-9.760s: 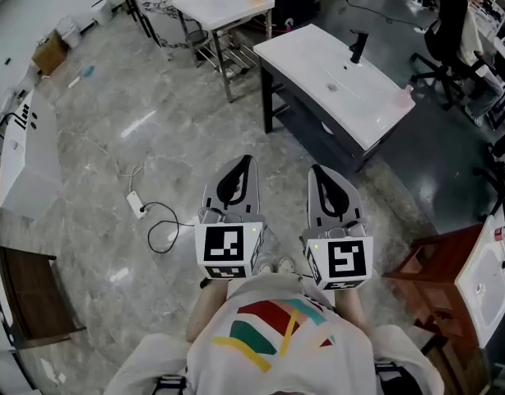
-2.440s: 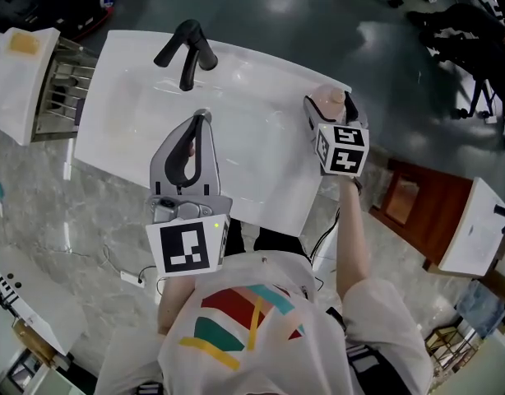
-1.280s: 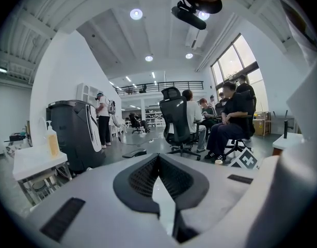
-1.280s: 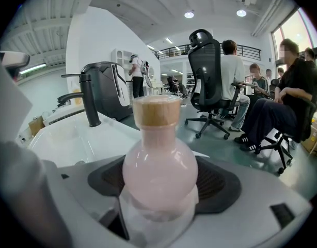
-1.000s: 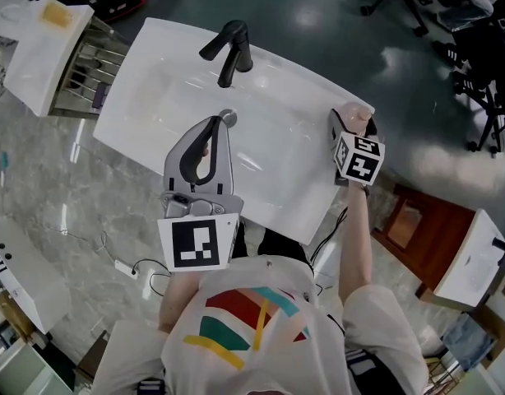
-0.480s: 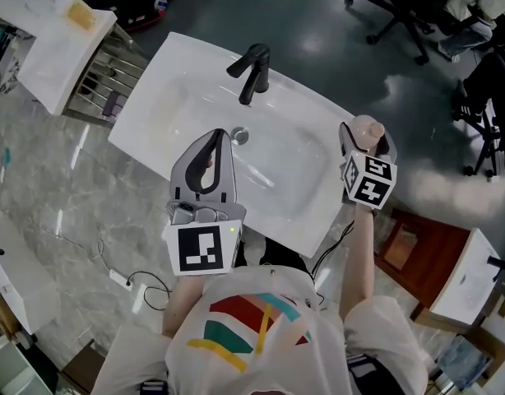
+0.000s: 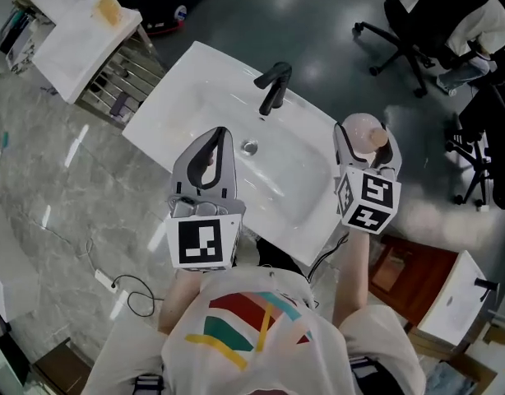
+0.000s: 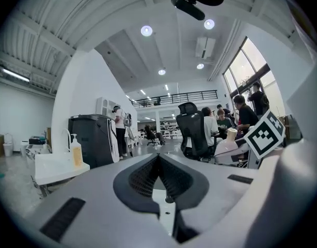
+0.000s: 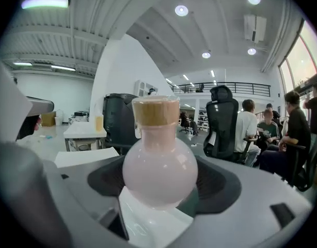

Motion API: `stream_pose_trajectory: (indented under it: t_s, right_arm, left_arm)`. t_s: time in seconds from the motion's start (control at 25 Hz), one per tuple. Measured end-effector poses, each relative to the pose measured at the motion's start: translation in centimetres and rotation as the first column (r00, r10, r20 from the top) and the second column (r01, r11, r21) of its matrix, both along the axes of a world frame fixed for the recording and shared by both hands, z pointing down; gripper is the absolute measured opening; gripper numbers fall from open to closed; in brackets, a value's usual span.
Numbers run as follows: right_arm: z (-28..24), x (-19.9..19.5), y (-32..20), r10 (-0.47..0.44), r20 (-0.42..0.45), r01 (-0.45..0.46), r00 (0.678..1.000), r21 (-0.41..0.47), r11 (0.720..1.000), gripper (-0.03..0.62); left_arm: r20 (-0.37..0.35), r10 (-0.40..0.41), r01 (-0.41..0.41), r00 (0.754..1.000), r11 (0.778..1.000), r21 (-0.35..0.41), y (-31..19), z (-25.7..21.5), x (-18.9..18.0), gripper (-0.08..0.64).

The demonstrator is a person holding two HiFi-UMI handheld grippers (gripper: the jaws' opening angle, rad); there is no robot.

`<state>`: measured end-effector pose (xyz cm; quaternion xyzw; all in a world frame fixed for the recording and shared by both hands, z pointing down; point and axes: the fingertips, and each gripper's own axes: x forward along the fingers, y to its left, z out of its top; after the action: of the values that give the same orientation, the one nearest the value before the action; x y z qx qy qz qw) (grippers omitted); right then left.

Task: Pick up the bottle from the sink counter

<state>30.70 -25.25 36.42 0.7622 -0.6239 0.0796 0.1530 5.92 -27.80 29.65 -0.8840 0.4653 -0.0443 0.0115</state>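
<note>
Bottle [image 9: 159, 172], pink, round-bodied, cork-topped, at right end of white sink counter [image 7: 191, 81] with black faucet [image 7: 274, 90], grey marbled floor [image 7: 63, 196], office chairs [image 7: 410, 23] beyond, right gripper [image 7: 366, 142] jaws clamped on bottle's body, left gripper [image 7: 217, 134] jaws pressed together, empty, over counter's front edge

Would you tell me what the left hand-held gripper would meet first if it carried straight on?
Probably nothing close: the left hand-held gripper, jaws shut, points level across the sink, passing left of the black faucet. Beyond lies open floor, though depth is unclear.
</note>
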Motion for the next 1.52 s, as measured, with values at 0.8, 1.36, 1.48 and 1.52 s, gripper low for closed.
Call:
stream_pose_trajectory:
  t_s: [0.8, 1.36, 1.48, 1.52]
  right_arm:
    - [-9.9, -19.5, 0.0, -0.338, -0.086, 0.348, 0.937, 0.174, 0.921, 0.388]
    - [-12.0, -30.9, 2.6, -0.562, -0.096, 0.565, 0.822, 0.259, 0.783, 0.388]
    - [-12.5, -32.8, 2.7, -0.590, -0.102, 0.591, 0.801, 0.294, 0.751, 0.388]
    - [-12.5, -33.3, 2.7, -0.599, -0.101, 0.599, 0.794, 0.298, 0.743, 0.388]
  left_arm:
    - [-0.055, -0.192, 0.196, 0.980, 0.977, 0.078, 0.9, -3.9, -10.9, 0.018]
    - [-0.060, -0.291, 0.296, 0.955, 0.947, 0.121, 3.2, -5.3, -16.4, 0.018]
    - [-0.059, -0.309, 0.314, 0.949, 0.941, 0.124, 3.5, -5.3, -17.5, 0.018]
    - [-0.058, -0.314, 0.319, 0.948, 0.940, 0.125, 3.5, -5.3, -17.9, 0.018]
